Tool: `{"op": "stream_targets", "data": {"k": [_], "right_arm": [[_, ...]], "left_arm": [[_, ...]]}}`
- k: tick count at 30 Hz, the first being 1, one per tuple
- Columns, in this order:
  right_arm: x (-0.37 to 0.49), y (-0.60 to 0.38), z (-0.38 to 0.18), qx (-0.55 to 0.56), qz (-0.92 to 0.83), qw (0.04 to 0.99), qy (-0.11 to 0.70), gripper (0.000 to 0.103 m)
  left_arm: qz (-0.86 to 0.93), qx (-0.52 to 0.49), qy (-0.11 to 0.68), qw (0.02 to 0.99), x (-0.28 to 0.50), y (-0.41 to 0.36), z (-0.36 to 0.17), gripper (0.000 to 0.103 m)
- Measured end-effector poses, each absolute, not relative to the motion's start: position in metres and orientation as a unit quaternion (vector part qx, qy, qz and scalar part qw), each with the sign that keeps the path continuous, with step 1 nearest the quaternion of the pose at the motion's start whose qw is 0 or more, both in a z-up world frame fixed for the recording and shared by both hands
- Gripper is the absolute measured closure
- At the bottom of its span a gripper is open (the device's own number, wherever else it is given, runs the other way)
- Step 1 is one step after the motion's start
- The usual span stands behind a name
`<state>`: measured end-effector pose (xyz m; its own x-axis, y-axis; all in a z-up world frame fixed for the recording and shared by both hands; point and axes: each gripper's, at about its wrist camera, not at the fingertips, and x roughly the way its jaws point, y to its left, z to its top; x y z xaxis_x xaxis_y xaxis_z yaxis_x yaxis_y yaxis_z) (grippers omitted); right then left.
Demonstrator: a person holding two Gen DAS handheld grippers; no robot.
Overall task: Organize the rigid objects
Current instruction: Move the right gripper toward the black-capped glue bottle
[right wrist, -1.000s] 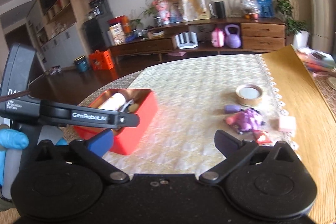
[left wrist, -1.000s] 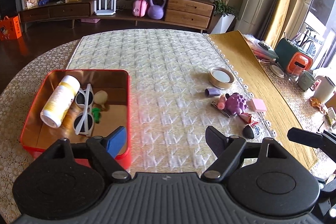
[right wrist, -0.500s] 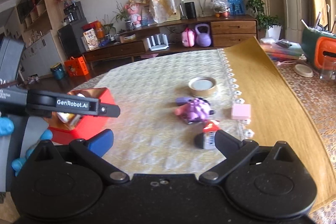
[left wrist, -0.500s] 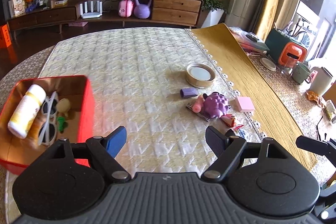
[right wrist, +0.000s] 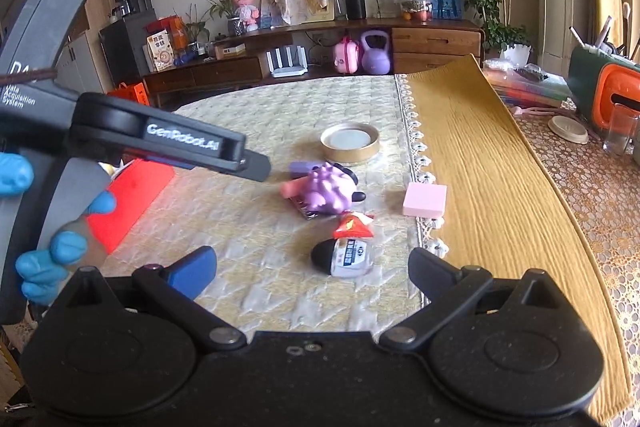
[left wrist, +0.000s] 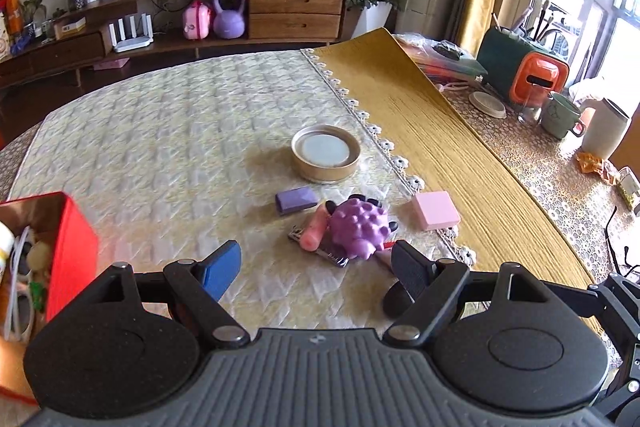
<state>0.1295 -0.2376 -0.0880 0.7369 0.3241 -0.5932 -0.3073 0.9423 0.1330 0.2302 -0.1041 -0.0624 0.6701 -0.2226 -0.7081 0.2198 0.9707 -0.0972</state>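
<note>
My left gripper (left wrist: 316, 269) is open and empty, just short of a purple spiky toy (left wrist: 360, 227) that lies on a pink tube (left wrist: 314, 233) and a dark flat piece. Beyond them lie a purple block (left wrist: 296, 199), a round gold lid (left wrist: 325, 153) and a pink block (left wrist: 436, 210). The red box (left wrist: 72, 239) at the left edge holds sunglasses and small items. My right gripper (right wrist: 314, 269) is open, with a small black-capped bottle (right wrist: 346, 259) lying just ahead of its gap, untouched. Behind the bottle are a red packet (right wrist: 354, 223) and the purple toy (right wrist: 328, 191).
A yellow runner (left wrist: 420, 115) covers the table right of the quilted cloth. Past it stand a green mug (left wrist: 560, 115), a white jug (left wrist: 606, 131) and an orange-green holder (left wrist: 536, 79). A blue-gloved hand (right wrist: 60, 255) holds the left gripper's body at the left of the right wrist view.
Both grippers have moved right and lower toward the pile of small objects. The red box slid to the left edge of the left view. The bottle now lies near the right gripper's gap.
</note>
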Motion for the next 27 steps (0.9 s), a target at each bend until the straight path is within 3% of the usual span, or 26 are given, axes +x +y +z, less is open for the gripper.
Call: {"op": "stream_targets", "data": {"k": [14,27], "right_arm": [[0.16,-0.231,-0.113,0.001,0.191,0.92,0.341,0.012],[0.174,-0.23,-0.127,0.004,0.193,0.914,0.357,0.029]], "left_arm": [[-0.153,0.001,0.399,0.904,0.273,-0.139,-0.091,0.021],[-0.174,0.018,0.405,0.898,0.291,-0.154,-0.112,0.021]]}}
